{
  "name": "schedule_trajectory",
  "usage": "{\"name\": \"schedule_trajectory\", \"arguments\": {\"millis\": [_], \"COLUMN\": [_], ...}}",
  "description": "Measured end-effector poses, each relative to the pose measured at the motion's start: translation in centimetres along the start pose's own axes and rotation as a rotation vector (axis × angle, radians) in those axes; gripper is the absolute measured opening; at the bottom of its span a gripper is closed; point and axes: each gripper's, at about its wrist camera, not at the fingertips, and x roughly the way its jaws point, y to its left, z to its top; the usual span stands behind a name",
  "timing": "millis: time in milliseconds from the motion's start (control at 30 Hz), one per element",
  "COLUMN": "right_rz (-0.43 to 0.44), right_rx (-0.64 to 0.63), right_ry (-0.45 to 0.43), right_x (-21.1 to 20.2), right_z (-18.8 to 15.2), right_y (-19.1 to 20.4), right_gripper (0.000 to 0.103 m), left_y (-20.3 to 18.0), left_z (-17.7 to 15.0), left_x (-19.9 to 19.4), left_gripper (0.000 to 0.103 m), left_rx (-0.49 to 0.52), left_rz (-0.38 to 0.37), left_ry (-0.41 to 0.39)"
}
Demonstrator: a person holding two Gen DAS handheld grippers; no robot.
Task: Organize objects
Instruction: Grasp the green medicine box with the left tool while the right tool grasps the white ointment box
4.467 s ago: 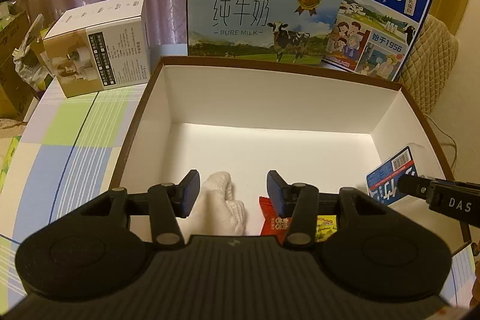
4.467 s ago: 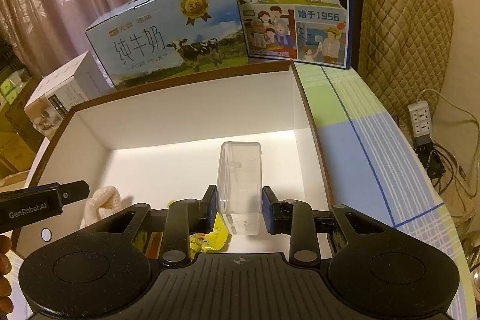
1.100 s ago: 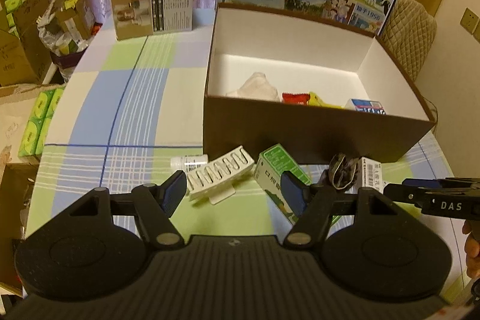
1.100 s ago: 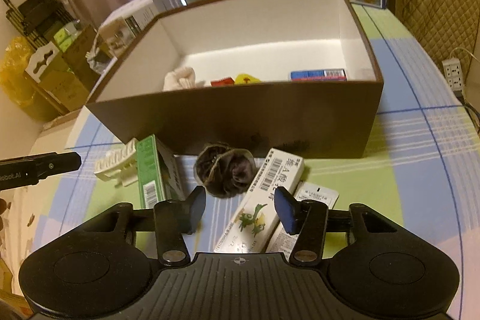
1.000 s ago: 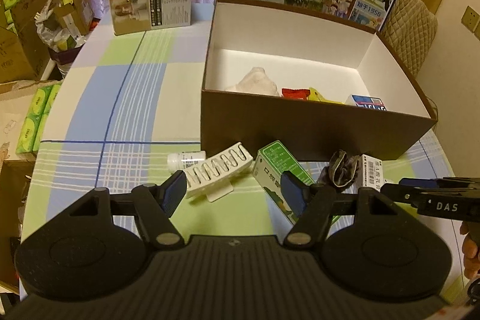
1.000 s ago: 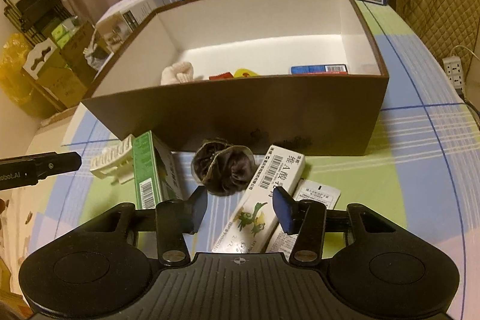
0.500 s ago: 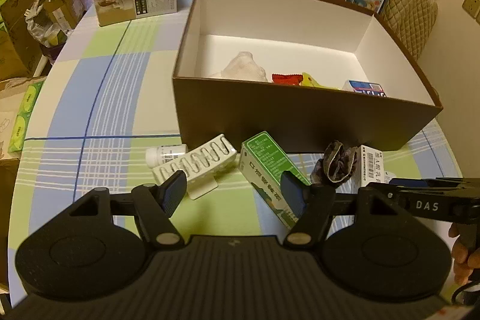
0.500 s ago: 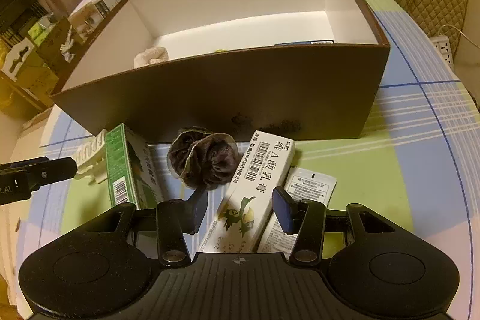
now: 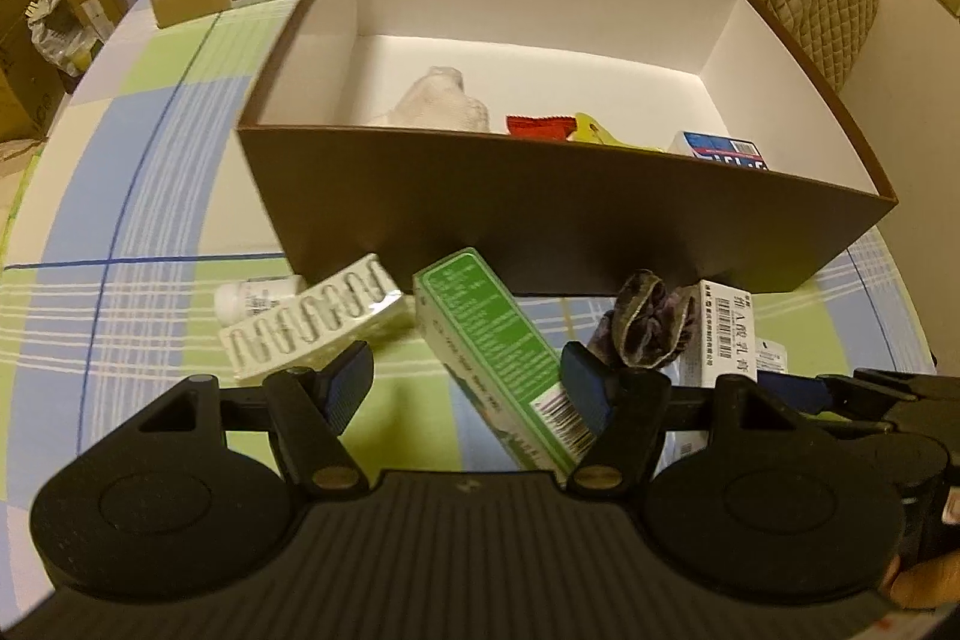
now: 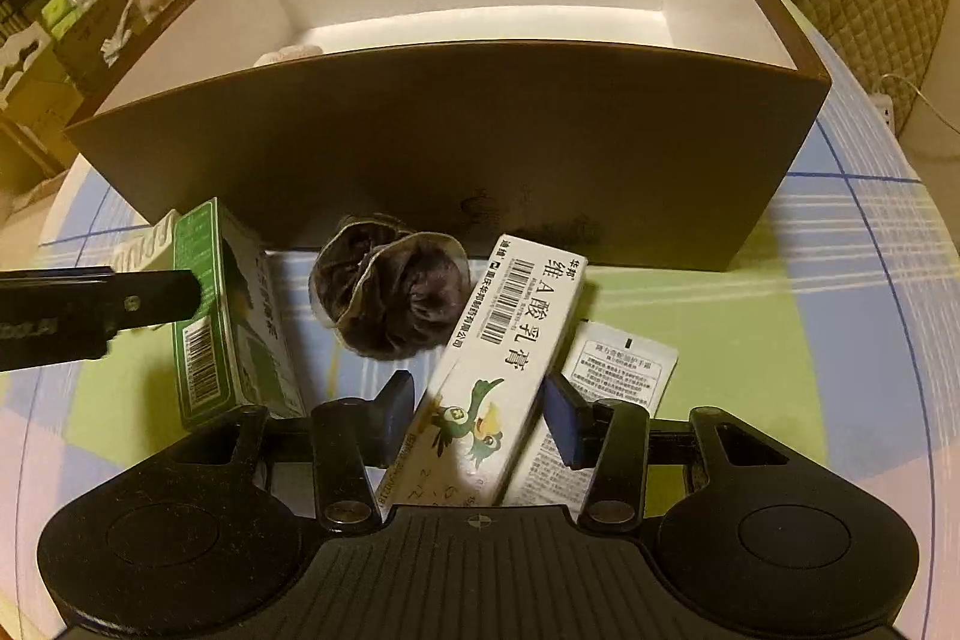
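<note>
- On the checked tablecloth (image 9: 150, 196), far from both grippers, stands a brown box (image 9: 540, 220) with white inner walls, open at the top.
- Inside the brown box, along its near wall, lie a pale sock (image 9: 438, 100) at the left, a red packet (image 9: 537, 127) and a yellow packet (image 9: 594, 133) in the middle, and a blue-and-white carton (image 9: 723, 148) at the right.
- Near the front of the brown box, on the cloth, lie the loose things: a white bottle (image 9: 252, 295) and a white ribbed tray (image 9: 312, 322) at the left, a green box (image 9: 498, 364) in the middle, a dark scrunchie (image 10: 390, 298), a white ointment box (image 10: 510, 352) and a white sachet (image 10: 624, 376) at the right.
- The white ointment box lies flat, its long axis running from near-left to far-right, barcode end towards the brown box and duck picture at the near end.
- The green box rests on a long side, its long axis running from far-left to near-right, barcode end nearest the left gripper.
- The right gripper (image 10: 483, 415) is spread wide, one finger on either side of the near end of the white ointment box; whether the pads touch it cannot be told.
- The left gripper (image 9: 468, 385) is also wide open, with the green box between its fingers and nothing clamped.
</note>
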Motion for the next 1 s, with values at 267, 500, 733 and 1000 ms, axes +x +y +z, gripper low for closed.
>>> {"name": "schedule_trajectory", "arguments": {"millis": [267, 500, 733, 1000], "right_rz": [0.011, 0.020, 0.055, 0.059], "right_rx": [-0.004, -0.021, -0.048, -0.072], "right_ry": [0.018, 0.031, 0.052, 0.062], "right_x": [-0.1, -0.1, -0.8, -1.1], "right_z": [0.1, 0.1, -0.7, -1.4], "right_y": [0.1, 0.2, 0.0, 0.2], "right_gripper": [0.042, 0.042, 0.041, 0.041], "left_y": [-1.6, -1.6, -1.4, -1.5], "left_z": [0.0, -0.2, -1.5, -3.1], "left_x": [1.7, 1.9, 0.7, -0.3], "left_gripper": [0.065, 0.039, 0.026, 0.026], "left_rx": [0.026, 0.053, 0.141, 0.198], "left_rz": [0.015, -0.014, -0.034, -0.017], "left_ry": [0.028, 0.037, 0.055, 0.080]}}
